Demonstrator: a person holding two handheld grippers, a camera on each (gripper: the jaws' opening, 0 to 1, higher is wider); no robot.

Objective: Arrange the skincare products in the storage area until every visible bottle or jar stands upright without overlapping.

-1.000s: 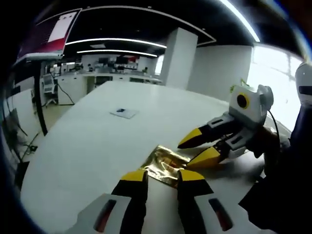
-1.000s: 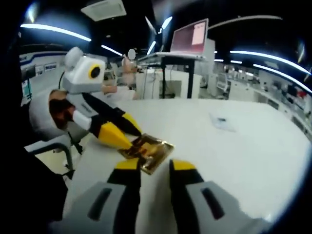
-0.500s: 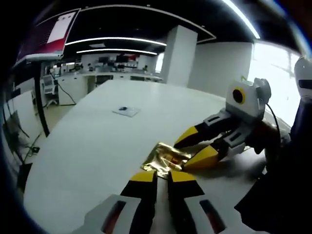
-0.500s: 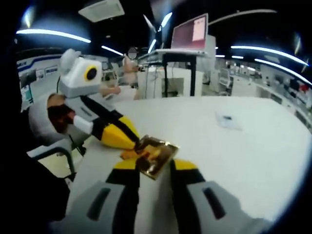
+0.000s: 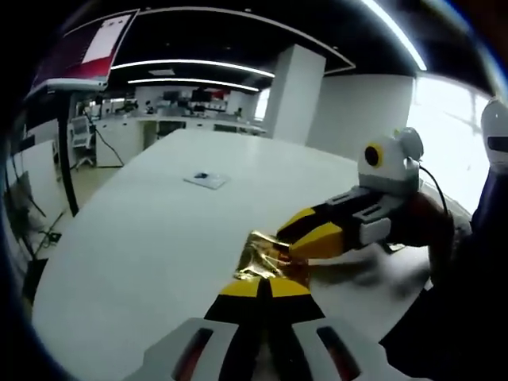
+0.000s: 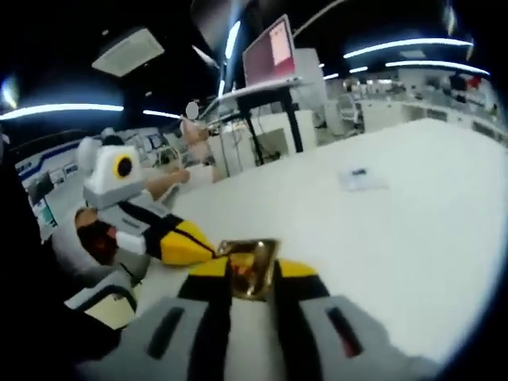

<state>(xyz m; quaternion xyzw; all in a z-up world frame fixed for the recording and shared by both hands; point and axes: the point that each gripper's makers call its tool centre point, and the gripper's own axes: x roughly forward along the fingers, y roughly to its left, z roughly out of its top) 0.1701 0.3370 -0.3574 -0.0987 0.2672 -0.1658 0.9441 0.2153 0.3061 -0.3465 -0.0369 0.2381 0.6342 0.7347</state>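
A crumpled gold foil packet (image 5: 260, 255) lies at the near part of the white table (image 5: 143, 230). In the left gripper view my left gripper (image 5: 264, 284) has its yellow-tipped jaws shut on the packet's near edge. My right gripper (image 5: 287, 236) comes in from the right, with its jaws pinched on the packet's far right side. In the right gripper view the gold packet (image 6: 252, 262) sits between the jaws of my right gripper (image 6: 252, 274). There my left gripper (image 6: 205, 248) meets the packet from the left. No bottle or jar is in sight.
A small flat white card (image 5: 204, 180) lies farther out on the table, also seen as the card (image 6: 357, 178) in the right gripper view. The table edge (image 6: 151, 278) runs close by a person's dark sleeve. A monitor on a stand (image 6: 270, 55) rises behind.
Both grippers' jaws have closed in on the gold packet: the left from well apart to shut, the right onto its far side. The right gripper view has tilted upward.
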